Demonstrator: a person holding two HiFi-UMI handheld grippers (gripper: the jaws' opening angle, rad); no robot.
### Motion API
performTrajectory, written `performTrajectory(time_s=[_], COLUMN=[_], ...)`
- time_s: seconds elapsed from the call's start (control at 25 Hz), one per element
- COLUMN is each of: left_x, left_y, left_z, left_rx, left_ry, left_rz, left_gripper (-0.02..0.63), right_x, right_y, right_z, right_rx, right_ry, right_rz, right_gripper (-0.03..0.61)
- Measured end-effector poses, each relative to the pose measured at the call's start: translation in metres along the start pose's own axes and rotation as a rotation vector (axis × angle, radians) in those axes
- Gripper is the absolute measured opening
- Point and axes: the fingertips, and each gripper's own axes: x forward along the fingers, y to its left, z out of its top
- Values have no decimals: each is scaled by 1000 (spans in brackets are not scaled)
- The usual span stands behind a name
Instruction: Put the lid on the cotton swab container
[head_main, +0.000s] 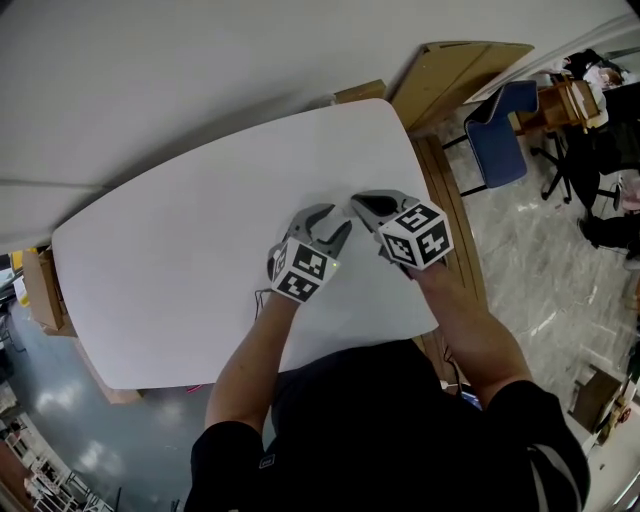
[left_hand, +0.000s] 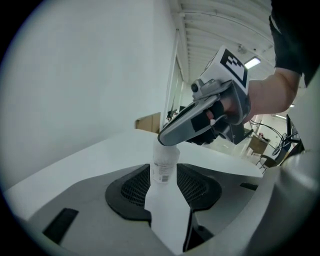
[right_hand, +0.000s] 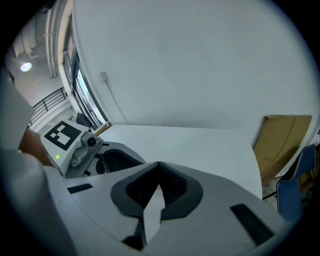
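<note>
A small clear cotton swab container (left_hand: 164, 167) with a printed label stands upright on the white table (head_main: 180, 230). My left gripper (left_hand: 165, 176) is shut on its sides. My right gripper (left_hand: 166, 139) is shut, and its closed tips rest on top of the container's mouth. I cannot make out a lid under those tips. In the right gripper view the right gripper (right_hand: 158, 164) has its jaws meeting at the tip with nothing visible between them. In the head view the left gripper (head_main: 335, 222) and right gripper (head_main: 358, 205) meet at mid-table and hide the container.
A flat cardboard sheet (head_main: 455, 75) leans beyond the table's far right corner. A blue chair (head_main: 500, 125) stands beside it. A cardboard box (head_main: 40, 290) sits by the table's left edge. The table edge runs close to the person's body.
</note>
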Motion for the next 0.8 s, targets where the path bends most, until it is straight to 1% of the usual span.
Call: performTrajectory(time_s=[0.16, 0.24, 0.32, 0.4, 0.52, 0.68, 0.8], left_x=[-30, -51, -74, -97, -130, -174, -209], left_y=[3, 4, 7, 8, 4, -7, -18], left_z=[3, 5, 11, 15, 14, 7, 1], left_rx=[-11, -19, -30, -45, -67, -108, -127], left_ry=[-19, -35, -70, -104, -141, -187, -219], left_rz=[32, 47, 56, 62, 71, 74, 69], left_gripper=[173, 173, 173, 173, 173, 172, 167], right_x=[0, -3, -10, -18, -28, -39, -50], right_y=[0, 7, 19, 34, 61, 108, 143], right_z=[-2, -2, 3, 9, 11, 8, 9], right_rx=[26, 42, 53, 57, 63, 68, 76], right_ry=[-2, -27, -73, -115, -148, -178, -218], right_rz=[4, 11, 16, 14, 12, 25, 36], right_gripper=[15, 15, 17, 16, 16, 17, 17])
